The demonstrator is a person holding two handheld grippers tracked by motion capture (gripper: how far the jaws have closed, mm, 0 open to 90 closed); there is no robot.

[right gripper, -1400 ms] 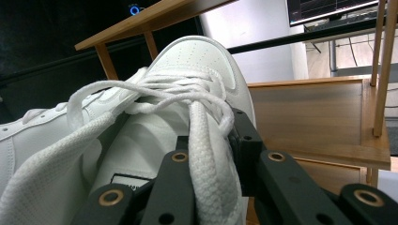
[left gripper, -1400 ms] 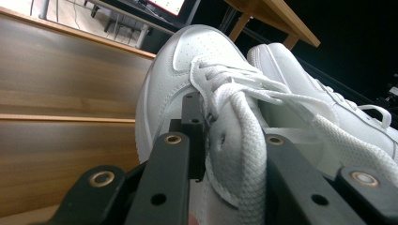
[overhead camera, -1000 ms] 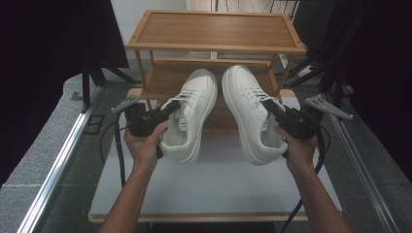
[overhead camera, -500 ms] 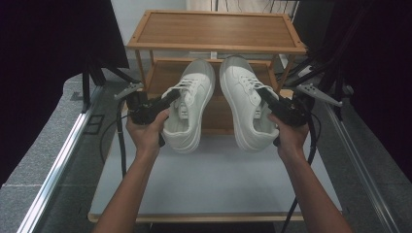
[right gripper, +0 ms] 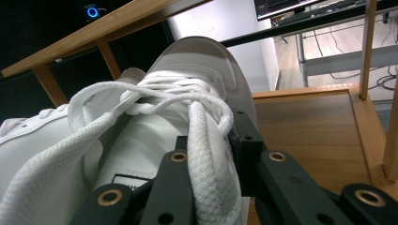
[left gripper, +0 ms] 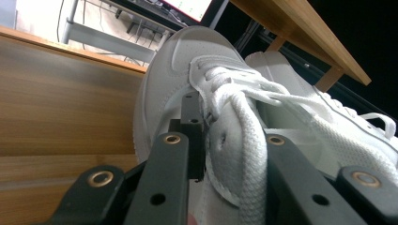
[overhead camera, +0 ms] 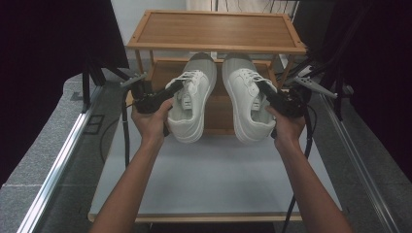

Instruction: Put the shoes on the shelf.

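Two white lace-up sneakers hang side by side, toes pointing away, at the front of a wooden two-level rack (overhead camera: 216,29). My left gripper (overhead camera: 177,87) is shut on the left sneaker (overhead camera: 192,109) at its laced upper. In the left gripper view the black jaws (left gripper: 230,136) pinch the laces and side wall of that sneaker (left gripper: 187,61). My right gripper (overhead camera: 260,86) is shut the same way on the right sneaker (overhead camera: 248,102), and its jaws (right gripper: 211,145) clamp the lace band of that sneaker (right gripper: 197,56). Both toes reach over the rack's lower shelf (overhead camera: 218,114).
The rack stands at the far end of a white table (overhead camera: 214,179). Its top shelf is bare, and its posts (right gripper: 366,47) flank the lower shelf (right gripper: 305,131). A metal rail (overhead camera: 53,165) runs along the left, and dark curtains close both sides.
Both hands have carried the sneakers forward and slightly up, from over the table's white top to the rack; the toes now lie over the lower shelf. Both grips are unchanged.
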